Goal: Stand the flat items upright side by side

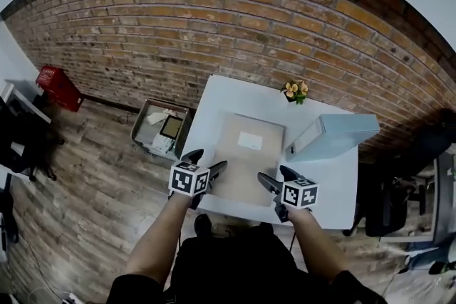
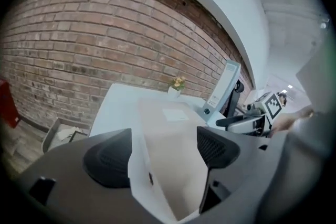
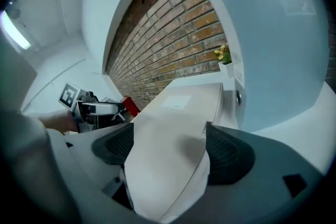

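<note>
A flat beige folder (image 1: 246, 153) with a white label lies on the white table (image 1: 214, 103). Right of it a light-blue binder (image 1: 335, 135) rests at a tilt. My left gripper (image 1: 205, 159) is at the folder's near left corner, and my right gripper (image 1: 273, 176) is at its near right corner. In the left gripper view the folder (image 2: 173, 128) reaches in between the jaws of the left gripper (image 2: 165, 149). The right gripper view shows the folder (image 3: 178, 118) likewise between the spread jaws of the right gripper (image 3: 168, 147), with the blue binder (image 3: 273, 50) close on the right.
A small pot of yellow flowers (image 1: 295, 91) stands at the table's far edge by the brick wall. On the floor to the left sits an open cardboard box (image 1: 160, 128), with a red crate (image 1: 58, 87) beyond it. A dark chair (image 1: 388, 206) stands right of the table.
</note>
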Tool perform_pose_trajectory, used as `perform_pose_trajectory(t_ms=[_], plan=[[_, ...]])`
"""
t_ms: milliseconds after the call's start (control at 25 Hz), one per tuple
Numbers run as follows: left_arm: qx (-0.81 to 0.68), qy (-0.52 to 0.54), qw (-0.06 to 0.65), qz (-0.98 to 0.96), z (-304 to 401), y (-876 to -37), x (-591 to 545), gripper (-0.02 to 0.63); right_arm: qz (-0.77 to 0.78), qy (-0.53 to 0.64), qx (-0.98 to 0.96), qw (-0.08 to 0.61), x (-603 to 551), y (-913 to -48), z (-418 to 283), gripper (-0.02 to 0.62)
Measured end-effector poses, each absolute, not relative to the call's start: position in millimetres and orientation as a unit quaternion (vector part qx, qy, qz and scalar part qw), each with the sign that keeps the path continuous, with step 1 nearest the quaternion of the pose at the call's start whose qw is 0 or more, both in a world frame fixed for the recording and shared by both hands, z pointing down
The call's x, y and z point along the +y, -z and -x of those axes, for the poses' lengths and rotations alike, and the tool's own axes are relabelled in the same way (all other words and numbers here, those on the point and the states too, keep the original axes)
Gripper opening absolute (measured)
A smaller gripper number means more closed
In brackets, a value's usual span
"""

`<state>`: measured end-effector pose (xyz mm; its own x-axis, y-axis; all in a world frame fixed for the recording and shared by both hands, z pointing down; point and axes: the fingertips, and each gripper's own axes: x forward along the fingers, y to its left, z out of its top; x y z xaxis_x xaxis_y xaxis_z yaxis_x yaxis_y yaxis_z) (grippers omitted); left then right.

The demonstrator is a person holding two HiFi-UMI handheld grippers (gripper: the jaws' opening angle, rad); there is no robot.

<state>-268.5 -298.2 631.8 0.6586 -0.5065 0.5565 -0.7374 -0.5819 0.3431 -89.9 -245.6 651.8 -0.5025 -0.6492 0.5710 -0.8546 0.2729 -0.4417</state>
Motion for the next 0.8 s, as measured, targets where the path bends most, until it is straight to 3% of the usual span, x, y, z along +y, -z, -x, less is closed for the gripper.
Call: perform_pose_trajectory(t_ms=[200, 800], plan=[[-0.285, -0.243, 0.296, -0.879, 276, -655, -298, 0.402, -0.542, -0.392, -0.724, 0.168, -244, -679, 81, 0.426], [-0.187, -0.297, 0.354, -0.867, 245, -702, -325, 0.410, -0.534, -0.485, -0.677, 0.145, -264, -723, 80, 0.450]])
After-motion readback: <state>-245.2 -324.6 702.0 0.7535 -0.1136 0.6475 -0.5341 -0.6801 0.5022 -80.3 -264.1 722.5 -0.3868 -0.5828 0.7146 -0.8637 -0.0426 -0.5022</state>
